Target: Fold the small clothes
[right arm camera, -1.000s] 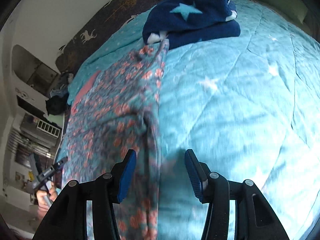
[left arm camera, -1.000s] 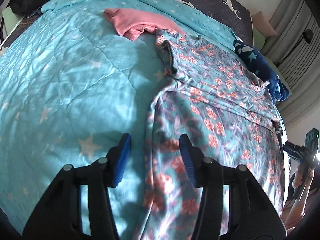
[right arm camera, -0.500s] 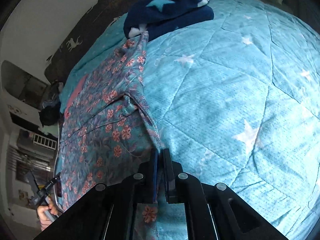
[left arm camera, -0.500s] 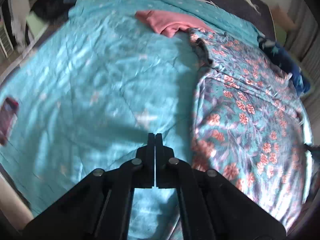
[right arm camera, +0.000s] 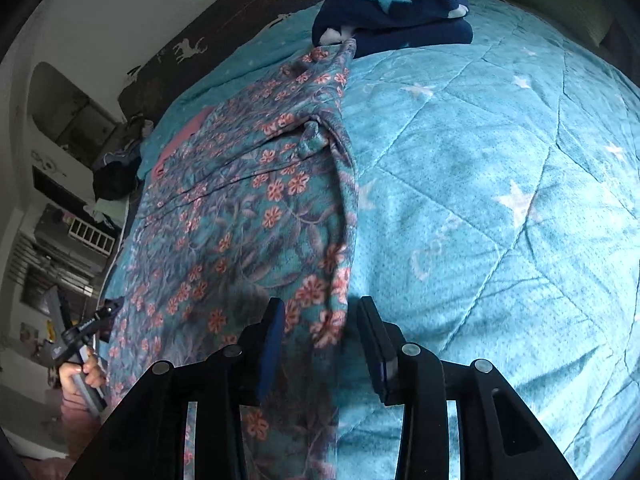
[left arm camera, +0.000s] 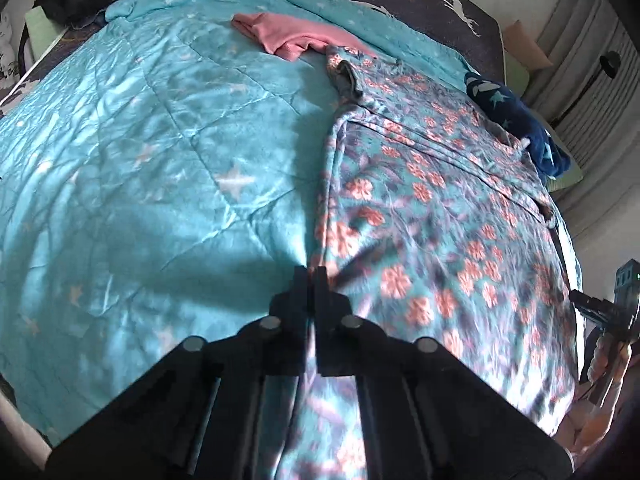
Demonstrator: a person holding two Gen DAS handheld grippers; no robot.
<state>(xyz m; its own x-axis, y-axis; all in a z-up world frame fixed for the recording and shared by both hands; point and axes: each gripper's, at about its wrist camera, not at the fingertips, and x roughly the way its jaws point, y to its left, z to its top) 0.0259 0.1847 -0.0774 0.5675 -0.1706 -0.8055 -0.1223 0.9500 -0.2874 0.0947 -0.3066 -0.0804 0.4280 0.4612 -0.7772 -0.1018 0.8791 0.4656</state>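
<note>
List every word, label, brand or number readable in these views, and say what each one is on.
Blue quilt: a pale script word is printed beside a star; it seems to start "Co", the rest too faint to read.
Floral garment, pink garment, navy star blanket: patterns only, no text.
Nothing else is legible.

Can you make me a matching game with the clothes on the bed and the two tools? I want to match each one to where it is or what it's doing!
Things:
1. pink top
2. navy star blanket
3. left tool
4. right tool

Places or states:
A. open, with the flowery garment's edge between its fingers
B. bunched at the far end of the flowery garment, on the teal bed cover
C. shut, at the flowery garment's edge
D. dark bundle at the flowery garment's other far corner

Pairs: 1-B, 2-D, 3-C, 4-A
</note>
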